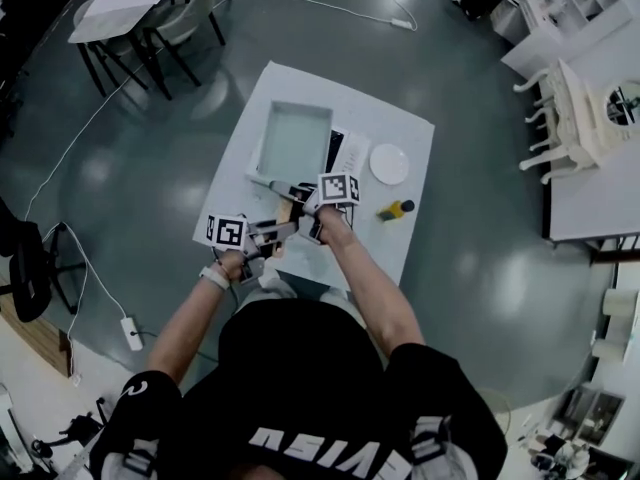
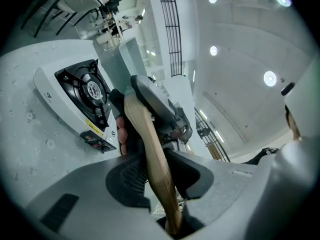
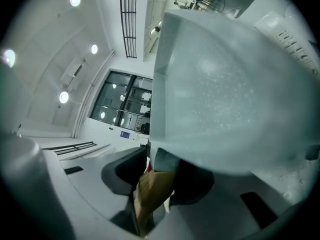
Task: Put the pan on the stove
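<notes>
Left gripper (image 2: 162, 176) and right gripper (image 3: 152, 181) each had jaws clamped on the pan's wooden handle (image 2: 150, 144); the pan (image 1: 294, 140) was just beside the stove (image 2: 75, 96), opposite the white plate (image 1: 389, 164).

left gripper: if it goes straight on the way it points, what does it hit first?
Most likely the right gripper, clamped further up the same wooden handle the left gripper holds. The pan body lies beyond it; the stove sits off to one side. Depth is unclear.

Black tee (image 1: 300, 368) (white lettering); black-white marker cubes (image 1: 338, 189); seemingly white wristband (image 1: 214, 277).
</notes>
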The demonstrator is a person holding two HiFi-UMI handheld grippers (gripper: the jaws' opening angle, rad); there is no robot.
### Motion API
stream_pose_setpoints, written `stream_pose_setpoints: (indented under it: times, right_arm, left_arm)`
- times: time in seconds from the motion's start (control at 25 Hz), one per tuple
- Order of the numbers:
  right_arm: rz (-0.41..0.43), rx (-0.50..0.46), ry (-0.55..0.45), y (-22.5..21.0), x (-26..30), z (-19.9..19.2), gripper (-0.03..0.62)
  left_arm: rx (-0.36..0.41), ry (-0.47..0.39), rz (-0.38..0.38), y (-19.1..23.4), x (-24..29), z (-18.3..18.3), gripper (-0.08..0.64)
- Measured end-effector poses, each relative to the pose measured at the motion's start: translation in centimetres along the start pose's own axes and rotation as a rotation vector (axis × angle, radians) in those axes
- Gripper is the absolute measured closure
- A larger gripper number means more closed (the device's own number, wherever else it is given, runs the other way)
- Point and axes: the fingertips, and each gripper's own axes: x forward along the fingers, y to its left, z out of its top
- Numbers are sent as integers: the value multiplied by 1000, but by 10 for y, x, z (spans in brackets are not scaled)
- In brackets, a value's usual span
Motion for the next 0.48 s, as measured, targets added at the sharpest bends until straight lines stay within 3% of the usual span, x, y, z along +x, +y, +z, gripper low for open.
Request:
stream_pose_setpoints:
  times: [0.48]
  right_arm:
    - [-45, 31, -91, -34, 5, 20, 461]
  left_arm:
    - [-39, 66, -41, 26, 3, 12, 462]
